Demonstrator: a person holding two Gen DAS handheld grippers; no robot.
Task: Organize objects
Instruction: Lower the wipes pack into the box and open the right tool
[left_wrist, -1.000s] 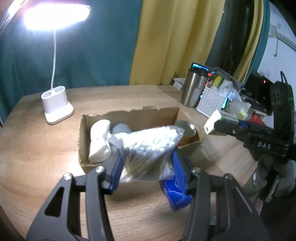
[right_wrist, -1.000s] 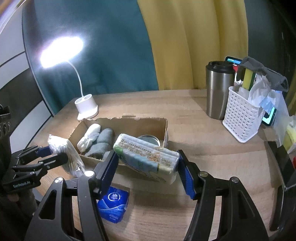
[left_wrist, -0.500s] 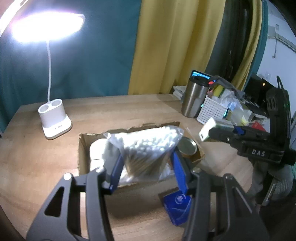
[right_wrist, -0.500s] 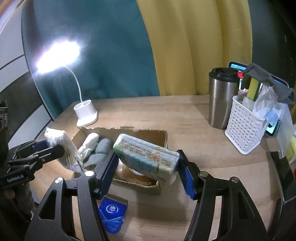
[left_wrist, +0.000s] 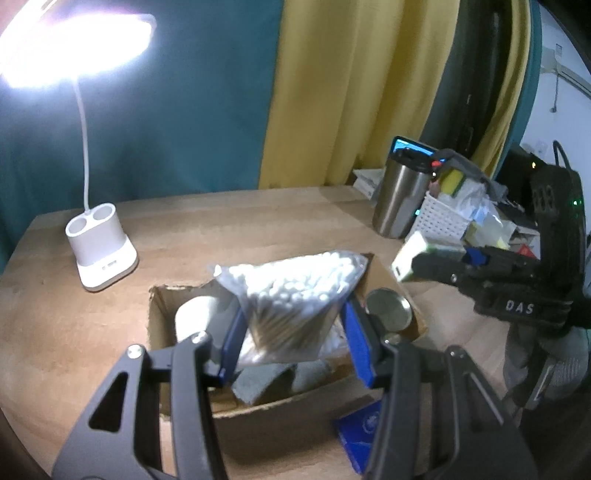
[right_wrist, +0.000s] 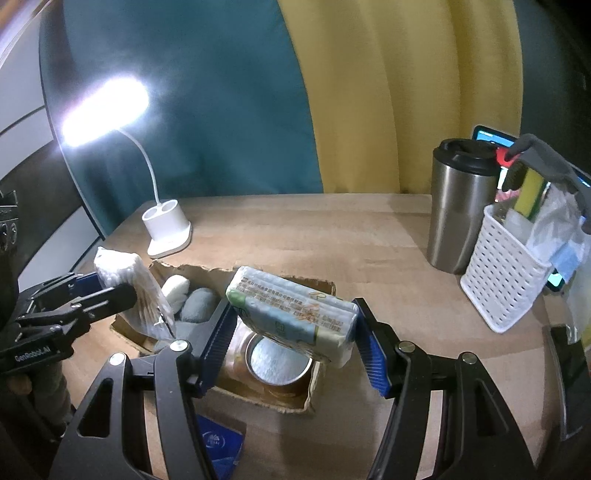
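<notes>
An open cardboard box (left_wrist: 288, 413) (right_wrist: 317, 286) sits on the wooden table. It holds a white roll (right_wrist: 176, 288), a grey roll (right_wrist: 199, 304) and a metal tin (right_wrist: 277, 360). My left gripper (left_wrist: 291, 339) is shut on a clear bag of cotton swabs (left_wrist: 291, 295) (right_wrist: 129, 280), held over the box's left half. My right gripper (right_wrist: 293, 328) is shut on a soft pack of tissues (right_wrist: 295, 310), which hangs tilted above the tin at the box's right end. In the left wrist view the tissue pack (left_wrist: 408, 260) shows end-on.
A small blue tissue packet (left_wrist: 364, 432) (right_wrist: 219, 448) lies on the table in front of the box. A white desk lamp base (left_wrist: 101, 254) (right_wrist: 168, 227) stands at the back left. A steel tumbler (right_wrist: 460, 206) and a white basket (right_wrist: 506, 273) stand right.
Both grippers have moved forward with their loads: the swab bag and the tissue pack now hang over the box instead of in front of it. Neither grip has changed.
</notes>
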